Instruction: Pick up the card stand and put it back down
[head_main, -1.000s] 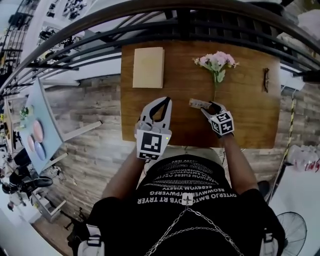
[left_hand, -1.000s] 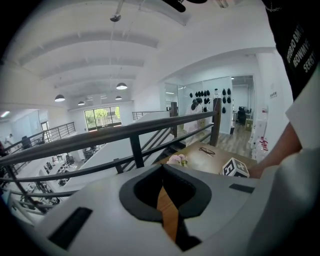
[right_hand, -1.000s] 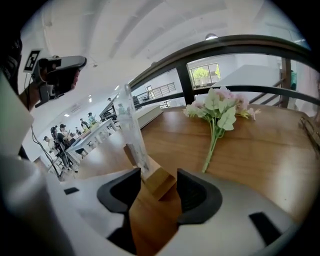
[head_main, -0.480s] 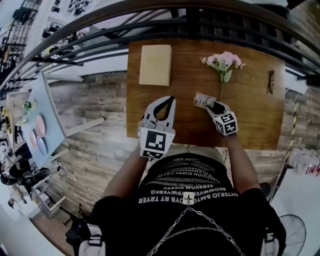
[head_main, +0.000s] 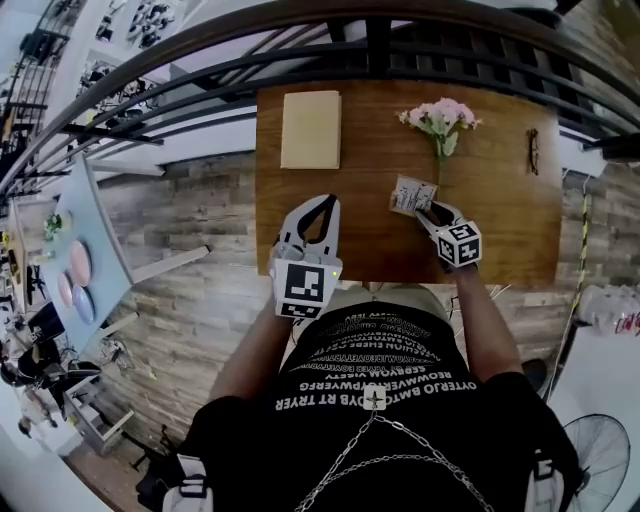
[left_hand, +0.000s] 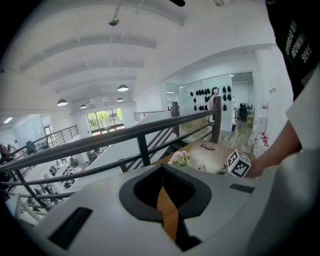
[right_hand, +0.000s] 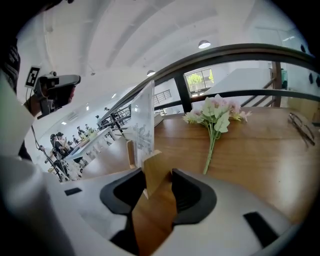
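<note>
The card stand (head_main: 411, 194), a clear upright card in a small wooden base, is at the table's middle, just below the flower stems. My right gripper (head_main: 428, 210) is shut on it. Its jaws have just been closing, and in the right gripper view the wooden base (right_hand: 156, 172) sits pinched between the pads of the right gripper (right_hand: 158, 184), with the clear card (right_hand: 144, 127) rising to the left. My left gripper (head_main: 328, 204) hovers over the table's near left part, fingertips together and nothing in them. The left gripper (left_hand: 163, 186) shows only a thin slit of table between its pads.
A bunch of pink flowers (head_main: 438, 118) lies at the back of the wooden table (head_main: 500, 225), also seen as flowers (right_hand: 215, 115). A tan notebook (head_main: 310, 129) lies back left, and glasses (head_main: 532, 152) far right. A dark railing (head_main: 400, 40) runs behind the table.
The right jaws have closed onto the card stand's base, and the stand now looks slightly raised and tilted. The left gripper has drifted a little to the left over the table.
</note>
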